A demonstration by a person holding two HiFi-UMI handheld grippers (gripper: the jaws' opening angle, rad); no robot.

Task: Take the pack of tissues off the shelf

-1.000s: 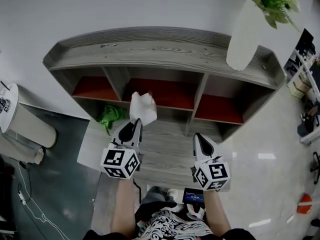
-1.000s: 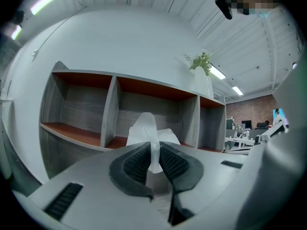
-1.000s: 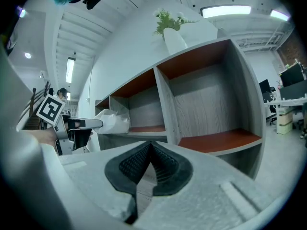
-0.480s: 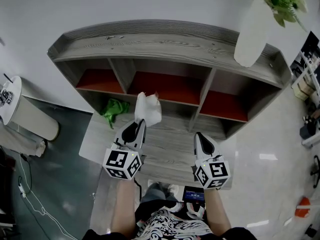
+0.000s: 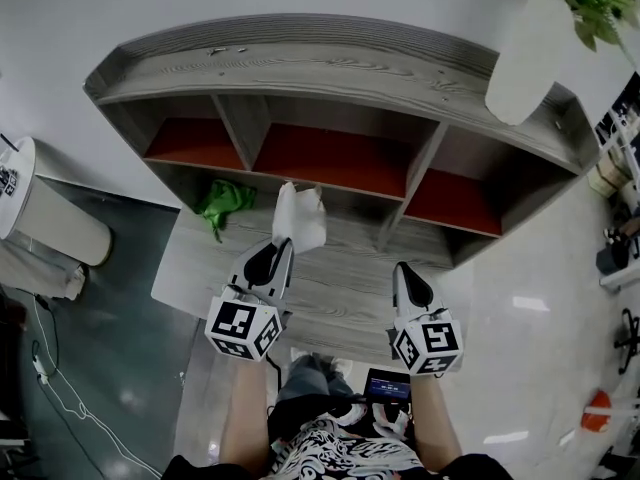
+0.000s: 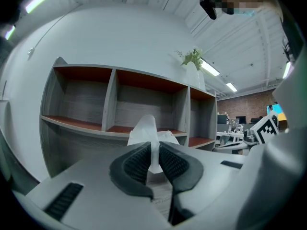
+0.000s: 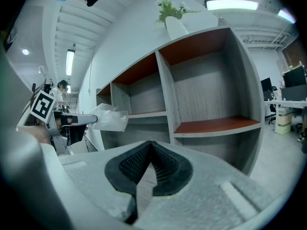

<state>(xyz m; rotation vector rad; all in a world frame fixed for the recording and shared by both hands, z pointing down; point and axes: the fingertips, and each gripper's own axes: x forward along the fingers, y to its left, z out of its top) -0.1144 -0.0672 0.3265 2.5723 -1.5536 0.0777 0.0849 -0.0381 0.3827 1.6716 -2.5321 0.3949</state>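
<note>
My left tongs [image 5: 282,246] are clamped on a thin edge of the pack of tissues [image 5: 300,216], which hangs clear of the shelf [image 5: 300,68], in front of its middle compartment and above the desk [image 5: 335,293]. My right tongs [image 5: 403,268] are pressed together on nothing. With so little soft wrapper pinched, I judge a quick swing could let the pack slip out and drop.

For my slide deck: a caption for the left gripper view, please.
Left tongs pinch the white pack of tissues in front of the grey shelf.
</note>
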